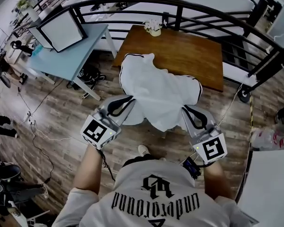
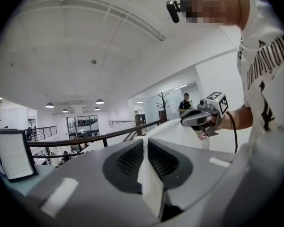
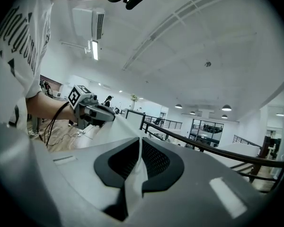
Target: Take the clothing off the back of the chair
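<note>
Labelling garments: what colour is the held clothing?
White clothing with black edge trim; clearest in head view.

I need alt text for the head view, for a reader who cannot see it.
The grey left gripper and right gripper each pinch a near edge of a white garment with black trim, spread out above a wooden floor. A brown wooden table stands beyond.

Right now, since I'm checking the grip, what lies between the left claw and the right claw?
The white garment stretches from left claw to right claw, both shut on it; the head view shows this.
</note>
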